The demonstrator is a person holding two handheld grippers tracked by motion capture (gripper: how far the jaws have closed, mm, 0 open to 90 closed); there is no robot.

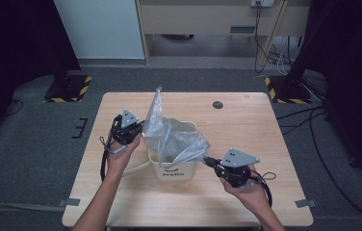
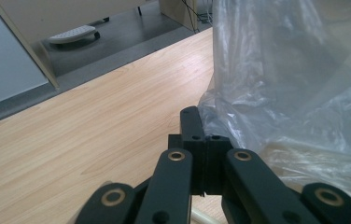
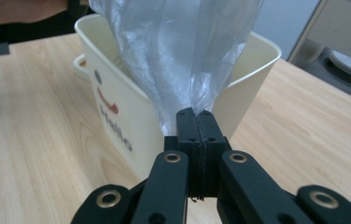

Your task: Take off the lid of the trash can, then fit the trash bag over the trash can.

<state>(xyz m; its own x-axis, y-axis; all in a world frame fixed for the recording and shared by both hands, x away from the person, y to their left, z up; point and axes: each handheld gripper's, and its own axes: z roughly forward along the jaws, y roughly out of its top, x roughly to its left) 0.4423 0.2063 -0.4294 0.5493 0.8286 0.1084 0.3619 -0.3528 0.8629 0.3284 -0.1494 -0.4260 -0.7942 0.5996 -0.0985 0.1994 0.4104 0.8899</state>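
A cream bin (image 1: 176,172) with "Hello" printed on its front stands in the middle of the wooden table (image 1: 251,130). A clear plastic bag (image 1: 172,137) sits in it, one corner rising in a peak at the back left. My left gripper (image 1: 142,129) is at the bag's left edge, shut, and the film (image 2: 276,70) meets its jaw tips (image 2: 200,122). In front of the bin's right corner my right gripper (image 1: 207,160) is shut on a gathered corner of the bag (image 3: 178,46), pulled out over the bin's rim (image 3: 257,51) toward its tips (image 3: 196,116).
A small dark disc (image 1: 217,104) lies on the table behind the bin, right of it. A wooden cabinet (image 1: 217,19) and cables stand beyond the far edge. Striped stand bases (image 1: 68,89) sit on the floor at both back corners.
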